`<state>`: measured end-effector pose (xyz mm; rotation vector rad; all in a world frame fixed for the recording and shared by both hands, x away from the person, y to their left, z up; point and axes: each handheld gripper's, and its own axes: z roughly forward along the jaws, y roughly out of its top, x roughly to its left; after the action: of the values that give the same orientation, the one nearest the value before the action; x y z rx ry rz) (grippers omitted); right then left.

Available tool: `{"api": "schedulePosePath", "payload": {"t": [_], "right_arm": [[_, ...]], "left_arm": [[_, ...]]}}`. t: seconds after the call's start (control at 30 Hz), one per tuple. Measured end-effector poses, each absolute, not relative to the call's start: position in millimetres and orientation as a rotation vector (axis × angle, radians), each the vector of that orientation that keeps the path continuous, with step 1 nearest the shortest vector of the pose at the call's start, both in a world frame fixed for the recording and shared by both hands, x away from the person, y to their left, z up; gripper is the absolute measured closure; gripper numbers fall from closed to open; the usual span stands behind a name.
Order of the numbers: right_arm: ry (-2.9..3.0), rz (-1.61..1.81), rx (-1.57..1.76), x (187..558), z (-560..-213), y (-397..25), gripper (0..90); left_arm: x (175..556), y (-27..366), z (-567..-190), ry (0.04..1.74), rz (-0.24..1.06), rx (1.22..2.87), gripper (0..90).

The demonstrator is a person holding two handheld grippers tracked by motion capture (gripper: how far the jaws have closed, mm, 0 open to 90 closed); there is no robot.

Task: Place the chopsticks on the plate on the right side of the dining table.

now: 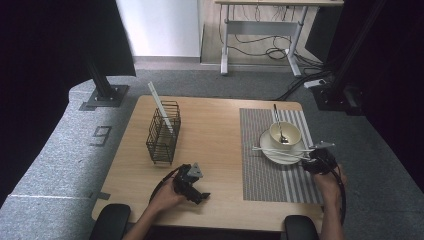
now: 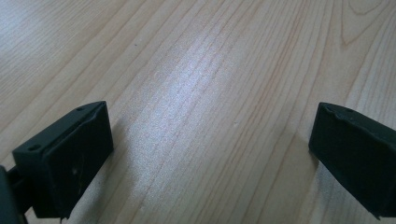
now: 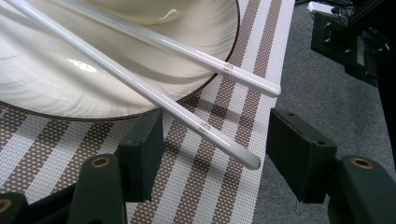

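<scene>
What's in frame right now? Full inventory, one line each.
Table: 1, light wood, centre.
Placemat: 1, brown-and-white striped, table's right half.
Plate: 1, cream with dark rim, on placemat.
Bowl: 1, cream, on plate.
Spoon: 1, metal, standing in bowl.
Chopsticks: 2, white, across plate's near rim, ends overhanging the placemat.
Wire basket: 1, black, table's left half.
White stick: 1, leaning in basket.
Desk: 1, grey-legged, background.
Left gripper: open, over bare table.
Right gripper: open, jaws either side of the nearer chopstick's end.
</scene>
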<state>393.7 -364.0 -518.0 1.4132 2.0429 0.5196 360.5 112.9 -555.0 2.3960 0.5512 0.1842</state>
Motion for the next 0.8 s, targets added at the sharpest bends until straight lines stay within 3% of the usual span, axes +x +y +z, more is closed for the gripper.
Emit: {"api": "schedulePosePath", "payload": {"t": [0.8], "right_arm": [[1.979, 0.533, 1.420, 397.6, -521.6, -371.3, 35.7]], "left_arm": [[360.5, 112.7, -555.0, 0.551, 0.185, 2.397, 0.0]]}}
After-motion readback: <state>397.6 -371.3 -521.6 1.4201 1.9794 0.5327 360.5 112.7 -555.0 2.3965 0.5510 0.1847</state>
